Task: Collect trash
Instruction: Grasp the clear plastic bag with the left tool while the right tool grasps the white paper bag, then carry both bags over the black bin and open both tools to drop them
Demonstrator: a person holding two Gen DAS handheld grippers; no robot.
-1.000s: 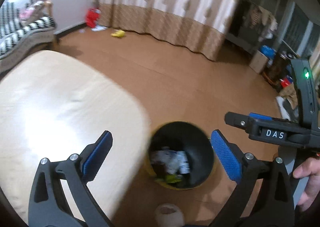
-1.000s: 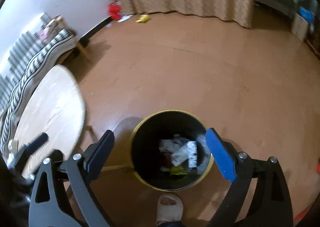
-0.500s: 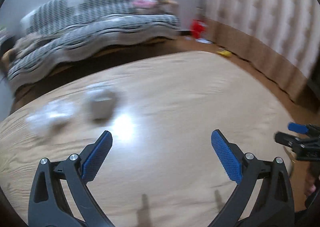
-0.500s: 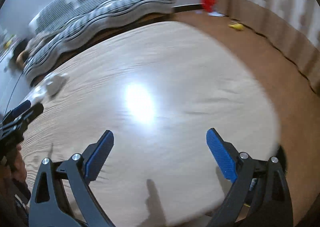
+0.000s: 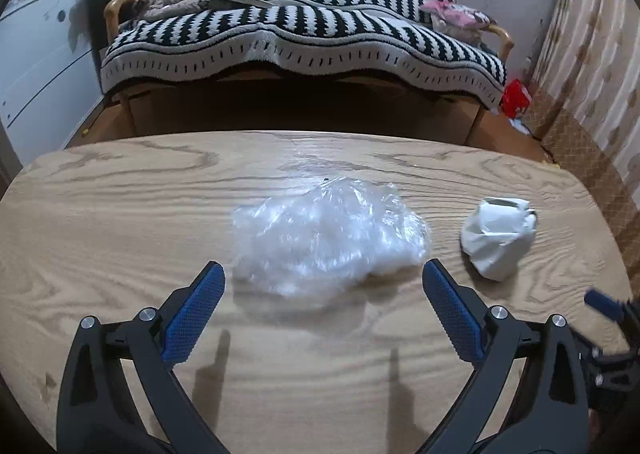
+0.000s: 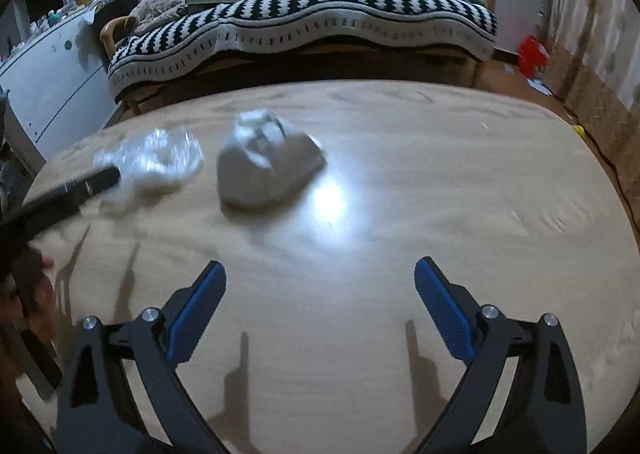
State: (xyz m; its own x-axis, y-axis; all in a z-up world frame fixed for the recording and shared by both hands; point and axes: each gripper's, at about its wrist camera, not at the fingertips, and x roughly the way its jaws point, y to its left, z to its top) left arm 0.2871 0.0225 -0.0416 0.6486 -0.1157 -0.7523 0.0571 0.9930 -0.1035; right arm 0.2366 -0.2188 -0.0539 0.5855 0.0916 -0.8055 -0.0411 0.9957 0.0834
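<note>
A crumpled clear plastic bag (image 5: 326, 234) is seen lying on the wooden table (image 5: 120, 214), directly ahead of the left gripper (image 5: 322, 304), whose jaws are spread wide and empty, the bag's long axis running across the gap. A wadded white paper ball (image 5: 498, 238) rests just to its right. The right gripper (image 6: 320, 308), likewise spread and empty, is held farther off; the left is judged nearer.

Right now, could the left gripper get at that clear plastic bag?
Probably yes. The left gripper is open with the plastic bag lying just ahead of its fingers on the table. Nothing sits between them; the white wad lies off to the side.
</note>
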